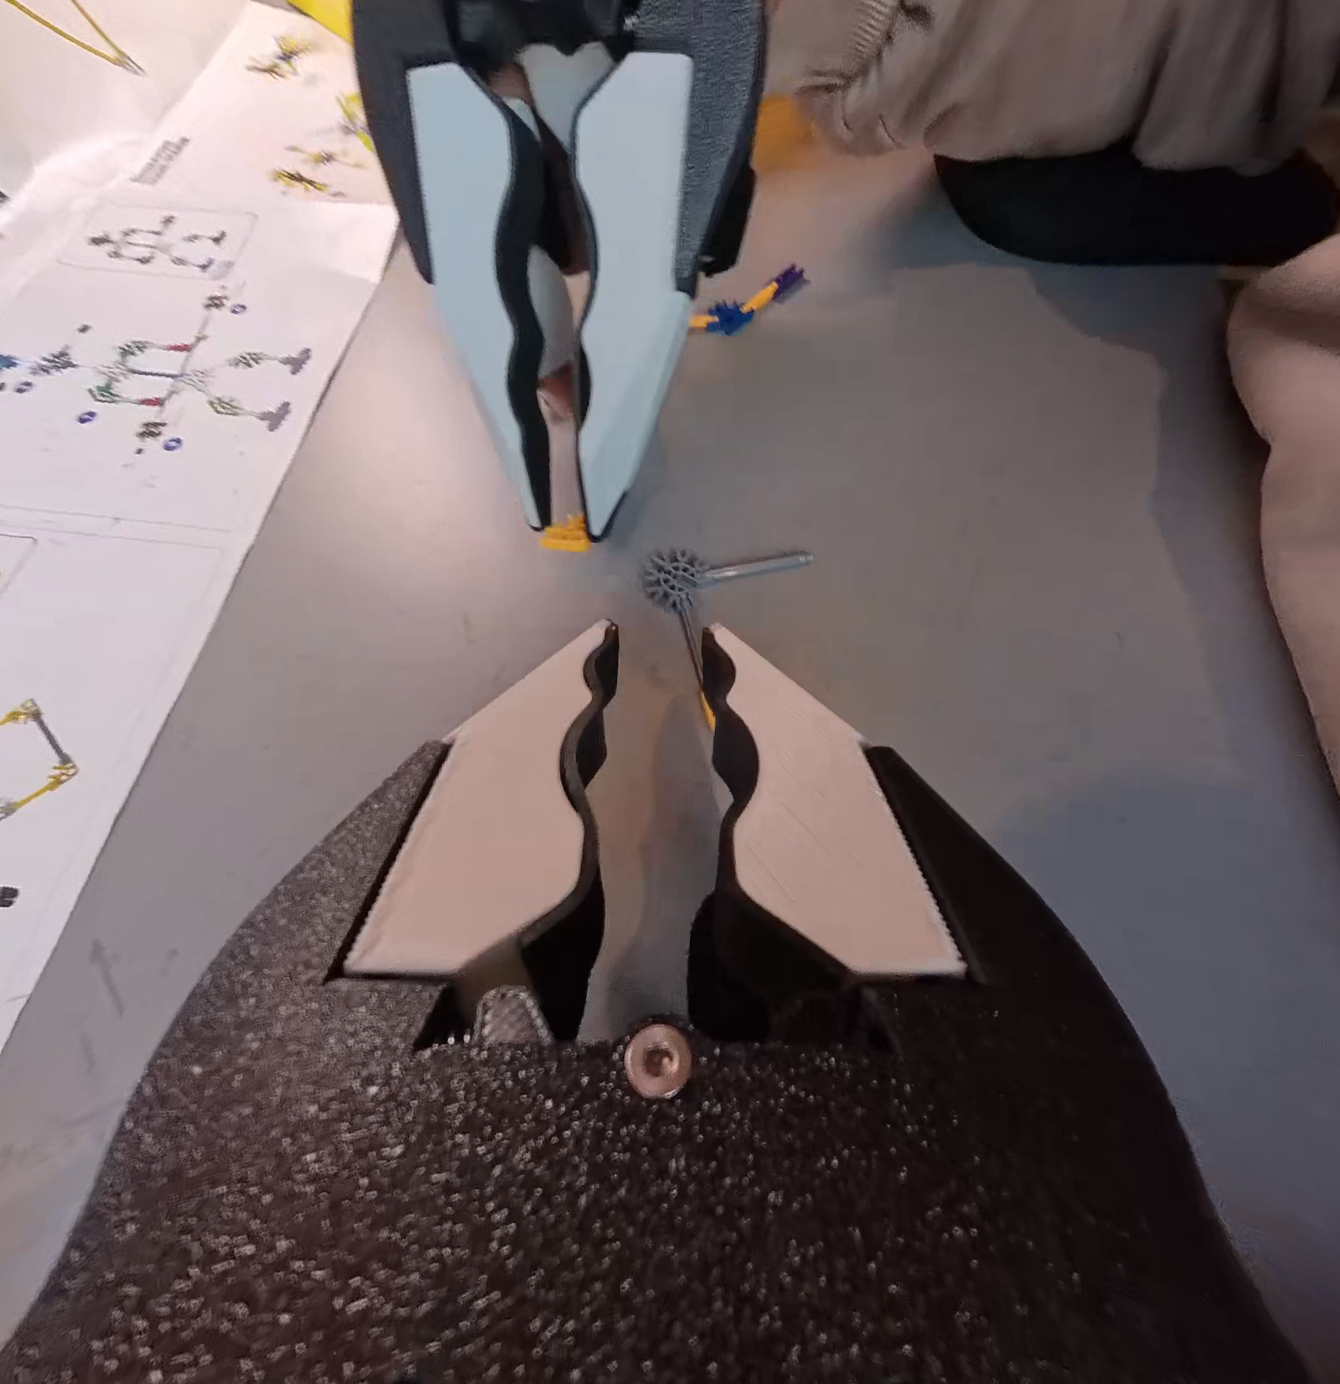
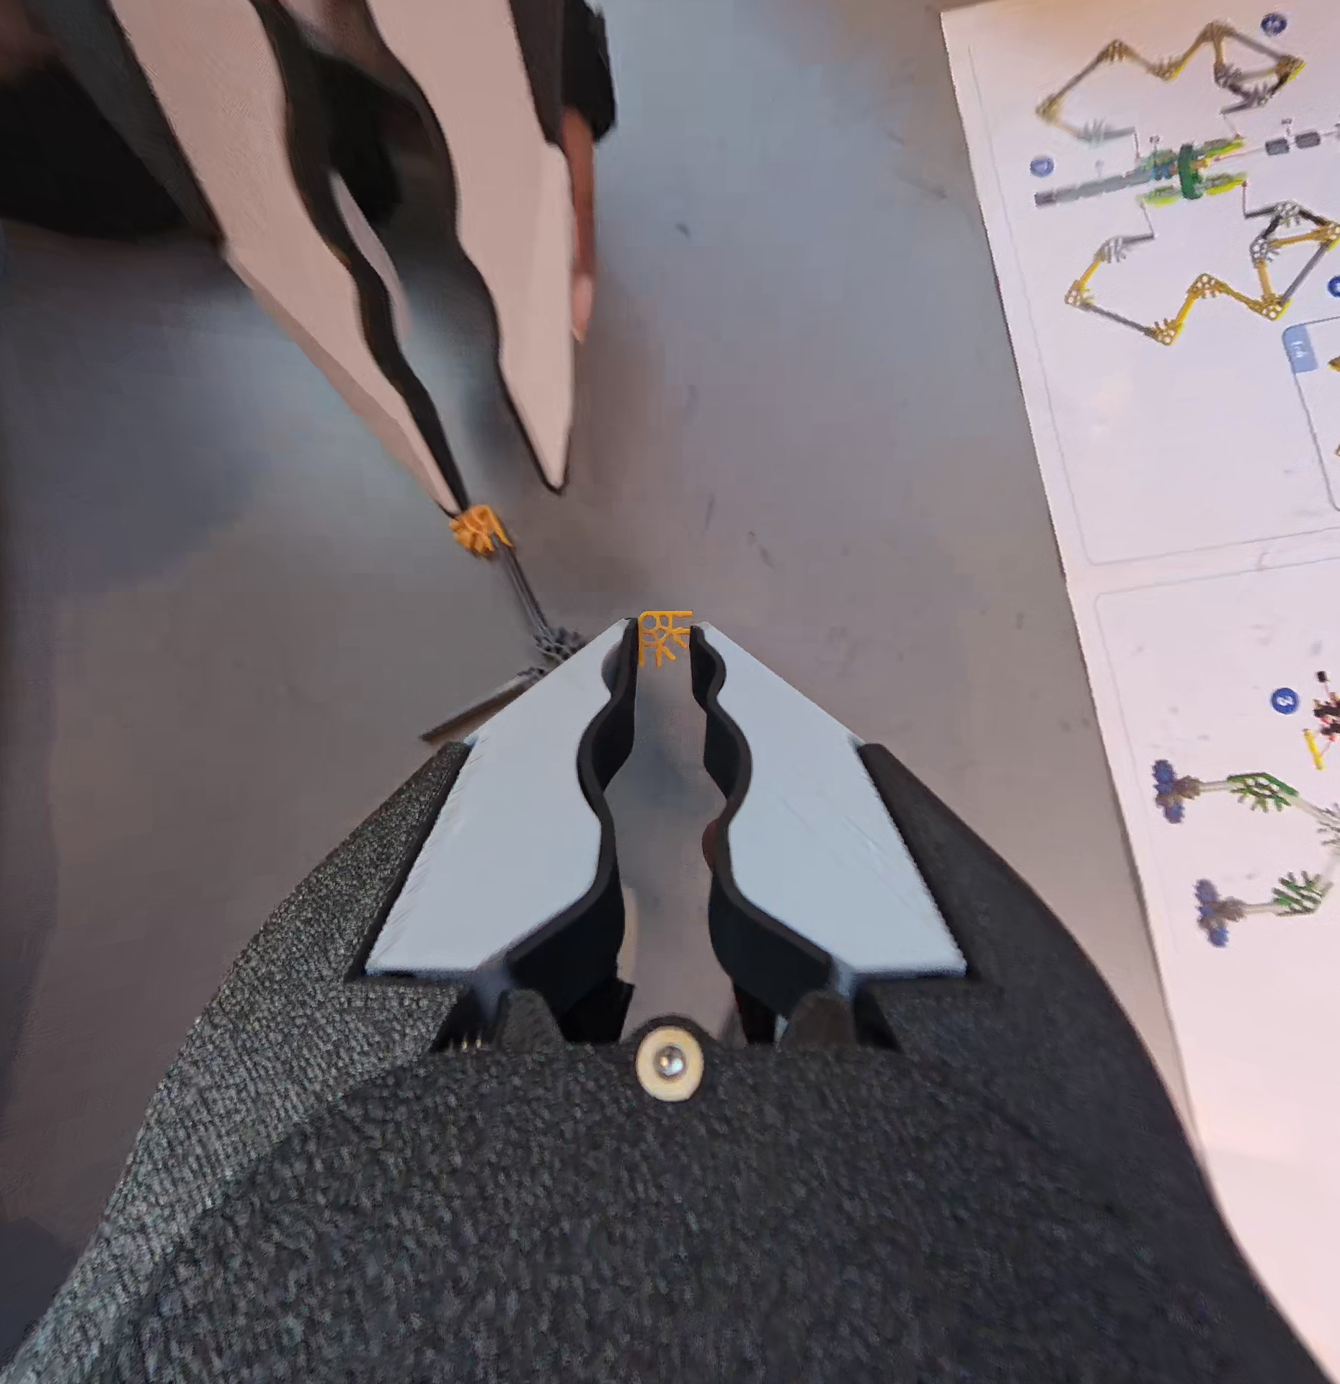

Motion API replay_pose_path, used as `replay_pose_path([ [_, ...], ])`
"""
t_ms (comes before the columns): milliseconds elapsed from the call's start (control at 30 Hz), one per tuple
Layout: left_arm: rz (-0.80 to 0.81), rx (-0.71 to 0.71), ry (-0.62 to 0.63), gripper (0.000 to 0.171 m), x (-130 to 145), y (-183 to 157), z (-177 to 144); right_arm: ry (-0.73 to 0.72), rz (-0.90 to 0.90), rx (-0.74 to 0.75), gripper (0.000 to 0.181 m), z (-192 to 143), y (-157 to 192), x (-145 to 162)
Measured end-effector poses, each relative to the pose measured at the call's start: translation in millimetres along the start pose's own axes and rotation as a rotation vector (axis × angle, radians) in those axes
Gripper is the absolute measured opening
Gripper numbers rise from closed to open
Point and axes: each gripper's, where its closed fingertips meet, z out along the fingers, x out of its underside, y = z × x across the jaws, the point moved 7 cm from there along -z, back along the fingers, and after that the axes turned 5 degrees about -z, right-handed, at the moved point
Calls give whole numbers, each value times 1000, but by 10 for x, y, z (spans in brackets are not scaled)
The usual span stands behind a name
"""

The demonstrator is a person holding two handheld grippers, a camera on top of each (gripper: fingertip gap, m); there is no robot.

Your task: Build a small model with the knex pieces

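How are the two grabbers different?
The left gripper has beige fingers; the right gripper has pale blue ones. The left gripper's jaws stand apart; the right gripper pinches a small yellow connector at its tips. Both have wavy black pads.

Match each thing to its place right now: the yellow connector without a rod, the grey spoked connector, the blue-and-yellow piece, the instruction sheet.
Things:
1. yellow connector without a rod
2. grey spoked connector
3. blue-and-yellow piece
4. instruction sheet

Places:
A. flat on the table, at the left of the left wrist view
B. pinched in the tips of the right gripper
C. on the table just ahead of the open left gripper, with rods plugged in
D. on the table beside the right gripper, farther back

Pairs: 1-B, 2-C, 3-D, 4-A
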Motion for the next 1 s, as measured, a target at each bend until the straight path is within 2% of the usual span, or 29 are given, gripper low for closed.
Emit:
replay_pose_path([
  [167,74,-99,-200,23,-259,-36,-33,-461,266,-282,12,-308,278,-254],
  [300,178,-110,-328,23,-434,-187,-128,-608,458,-469,12,-371,404,-251],
  [400,235,-119,-356,18,-483,-271,-152,-657,574,-592,12,-361,443,-234],
  [533,245,-133,-358,9,-478,-281,-164,-691,678,-660,12,-328,405,-195],
  [600,222,-144,-348,9,-461,-244,-170,-716,717,-675,2,-328,375,-168],
  [733,158,-125,-312,0,-416,-191,-154,-710,730,-628,0,-303,336,-105],
  [1000,61,-65,-210,0,-305,-154,-2,-622,689,-513,0,-245,302,-19],
])
